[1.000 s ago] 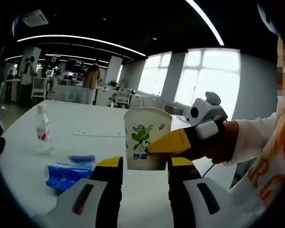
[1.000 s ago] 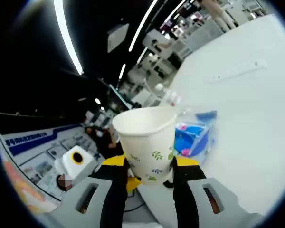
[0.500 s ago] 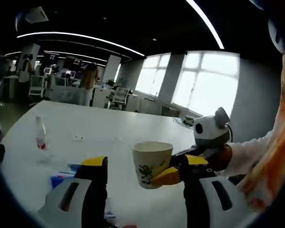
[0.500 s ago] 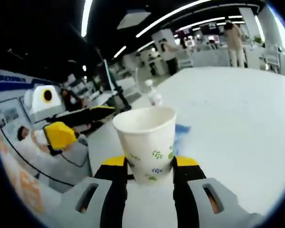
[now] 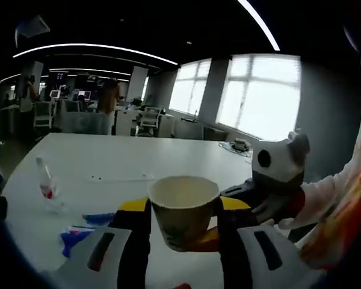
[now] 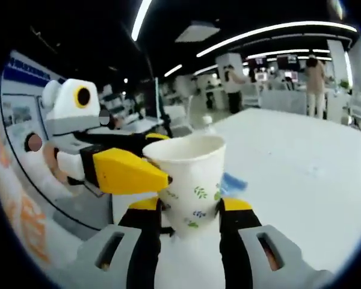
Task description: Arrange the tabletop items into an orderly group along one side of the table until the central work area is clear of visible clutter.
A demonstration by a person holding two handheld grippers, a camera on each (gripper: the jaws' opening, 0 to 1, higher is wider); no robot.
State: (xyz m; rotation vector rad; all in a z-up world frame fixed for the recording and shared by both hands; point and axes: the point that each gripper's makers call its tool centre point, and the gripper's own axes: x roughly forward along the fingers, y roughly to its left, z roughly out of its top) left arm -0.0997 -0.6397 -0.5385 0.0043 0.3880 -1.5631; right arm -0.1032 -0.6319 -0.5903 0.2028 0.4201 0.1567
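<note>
Paper cup upright, pinched between right tongs; left tongs spread, straddling its base, one yellow tip alongside the cup wall. Bench beyond, below.

No text, brand or number is legible. The paper cup carries only a green leaf motif with small blue marks too blurred to read; the bottle beyond it bears an unreadable red label.
</note>
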